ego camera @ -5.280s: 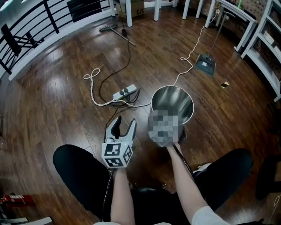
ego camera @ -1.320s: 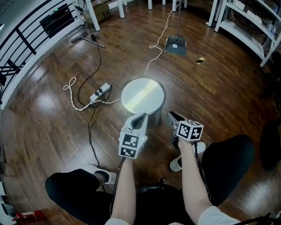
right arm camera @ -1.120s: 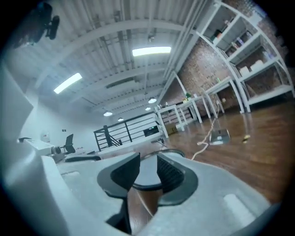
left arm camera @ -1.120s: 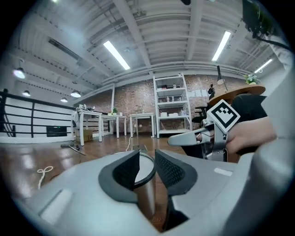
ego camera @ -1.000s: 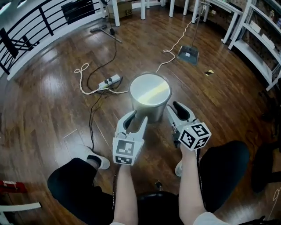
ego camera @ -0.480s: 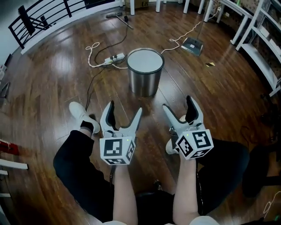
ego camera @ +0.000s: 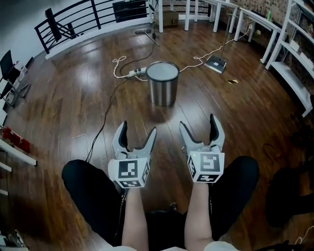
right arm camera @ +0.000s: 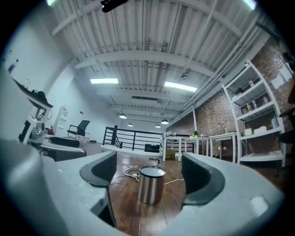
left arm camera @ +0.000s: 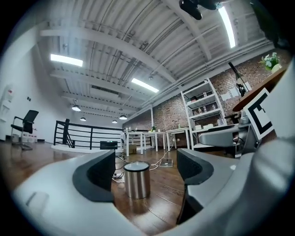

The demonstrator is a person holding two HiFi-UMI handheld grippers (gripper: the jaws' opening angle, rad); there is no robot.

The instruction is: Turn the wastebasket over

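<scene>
The steel wastebasket (ego camera: 163,86) stands upside down on the wooden floor, its flat bottom facing up. It is well ahead of both grippers and nothing touches it. My left gripper (ego camera: 138,128) hovers over the floor in front of the person's knees; its jaws are opening, with nothing between them. My right gripper (ego camera: 197,122) is beside it, open and empty. In the left gripper view the wastebasket (left arm camera: 136,179) shows far off between the pads (left arm camera: 97,177). The right gripper view shows the wastebasket (right arm camera: 151,184) the same way.
A power strip (ego camera: 136,72) with looping cords lies just behind the wastebasket on the left. A dustpan (ego camera: 216,63) lies at the back right. A black railing (ego camera: 83,14) runs along the far left, and white shelves (ego camera: 294,54) stand at the right.
Seconds ago the right gripper held the wastebasket mouth up. Since then it stands bottom up; both grippers have let go, opened and drawn back toward the person.
</scene>
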